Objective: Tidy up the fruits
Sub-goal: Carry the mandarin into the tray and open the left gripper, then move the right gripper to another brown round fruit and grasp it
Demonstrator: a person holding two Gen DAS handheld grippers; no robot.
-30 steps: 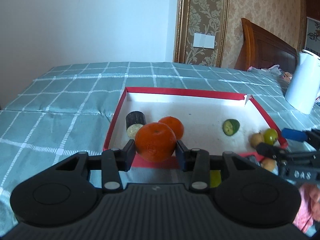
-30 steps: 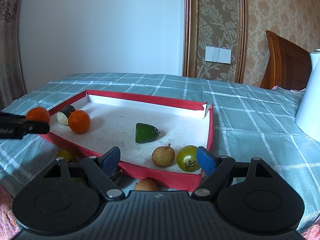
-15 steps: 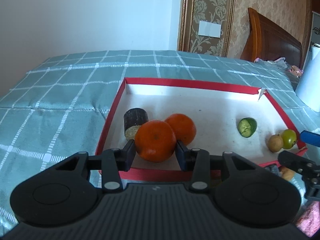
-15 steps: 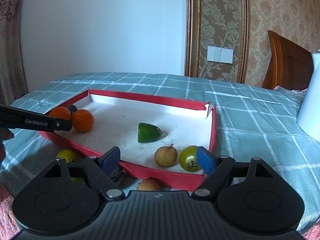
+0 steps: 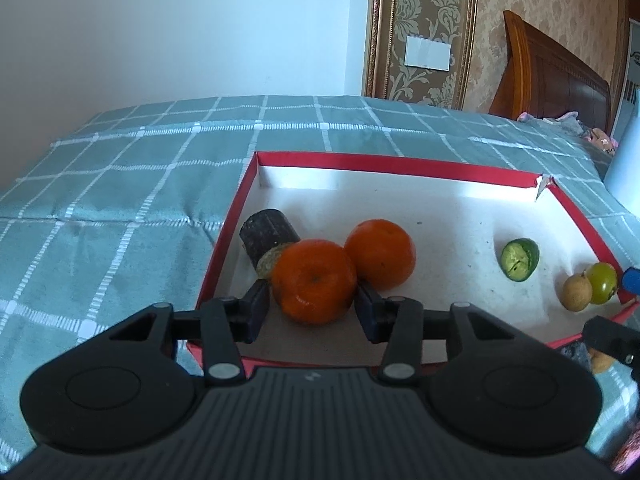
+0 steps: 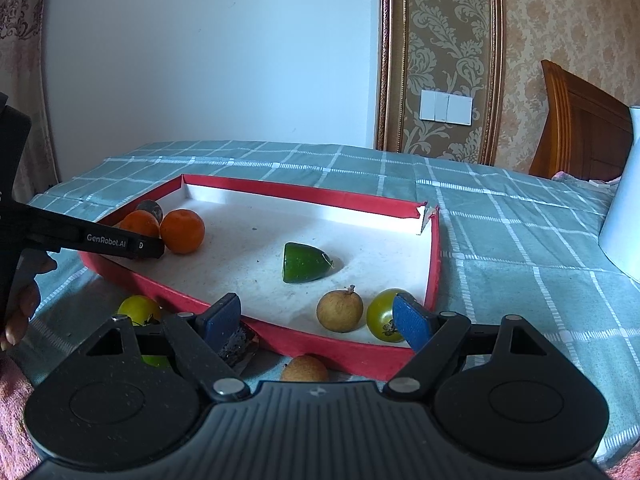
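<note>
Brought the left tongs (image 5: 312,303) forward and down over the near rim of the red-rimmed tray (image 5: 392,164) since a second ago, with the orange (image 5: 314,280) clamped at that time. Have just been opening the jaws. Now standing narrowly apart around that orange, with the pads just clear of its skin on either side, so gripping nothing.

Set the orange on the white tray floor by the near left corner. Touches a second orange (image 5: 380,254) behind it to the right. Also touches a dark stubby cylinder (image 5: 270,232) behind it to the left, close against the left wall.

Toward the right wall, well apart from those three: a cut green piece (image 5: 519,259). In the near right corner: a tan round fruit (image 5: 576,291) touching a green round one (image 5: 604,282).

Kept the right tongs (image 6: 316,316) where they were, spread wide and holding nothing, above the tray's near edge.

Outside the tray, on the checked cover of the bed (image 6: 520,240) just before the near rim: a yellow-green fruit (image 6: 138,310), a dark crumbly lump (image 6: 238,344) and another tan fruit (image 6: 306,368). Toward the bed's right edge: a white container (image 6: 624,200), cut off by the frame.
</note>
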